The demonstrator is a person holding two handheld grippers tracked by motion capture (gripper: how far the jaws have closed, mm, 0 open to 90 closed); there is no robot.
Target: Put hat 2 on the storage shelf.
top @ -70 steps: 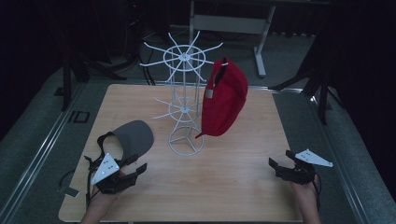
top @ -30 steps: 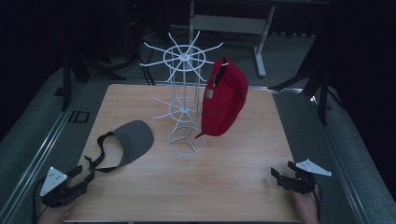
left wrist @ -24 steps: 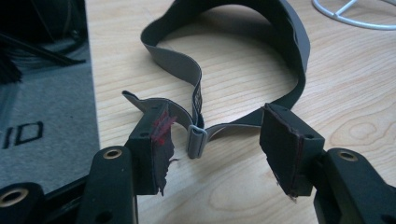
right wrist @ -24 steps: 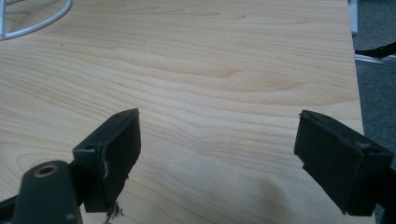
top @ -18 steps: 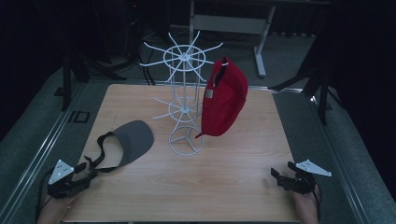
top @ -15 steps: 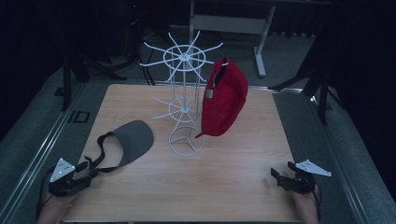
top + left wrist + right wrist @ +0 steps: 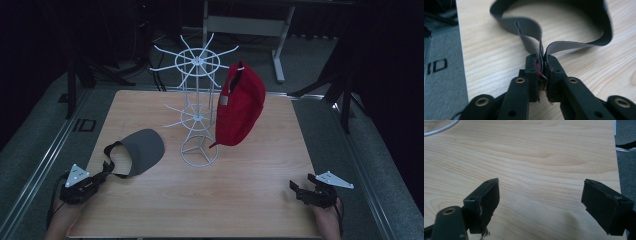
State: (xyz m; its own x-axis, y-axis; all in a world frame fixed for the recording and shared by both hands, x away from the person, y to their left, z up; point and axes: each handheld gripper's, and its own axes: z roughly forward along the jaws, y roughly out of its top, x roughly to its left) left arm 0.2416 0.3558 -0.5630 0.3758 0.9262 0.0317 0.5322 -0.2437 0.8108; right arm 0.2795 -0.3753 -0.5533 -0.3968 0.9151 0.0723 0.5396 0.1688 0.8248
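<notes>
The strap (image 7: 534, 37) of the grey visor (image 7: 142, 150) is pinched in the left claw (image 7: 541, 72), which has just been closing on it. The visor lies on the desk (image 7: 240, 200), left of the rack (image 7: 197, 115), reaching from the claw toward it. The right claw (image 7: 541, 202) is held open, well apart.

Bare table (image 7: 250, 200) lies between the tools – the white rack (image 7: 197, 100) and red cap (image 7: 240, 112) block mid-table.

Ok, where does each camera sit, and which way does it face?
High view: above the near edge, facing forward and down on the table; both forearms enter below.
Left gripper view: on the left claw, along jaws shut on the grey visor's strap.
Right gripper view: on the right claw, open over bare wood.
Shared: the tabletop.
</notes>
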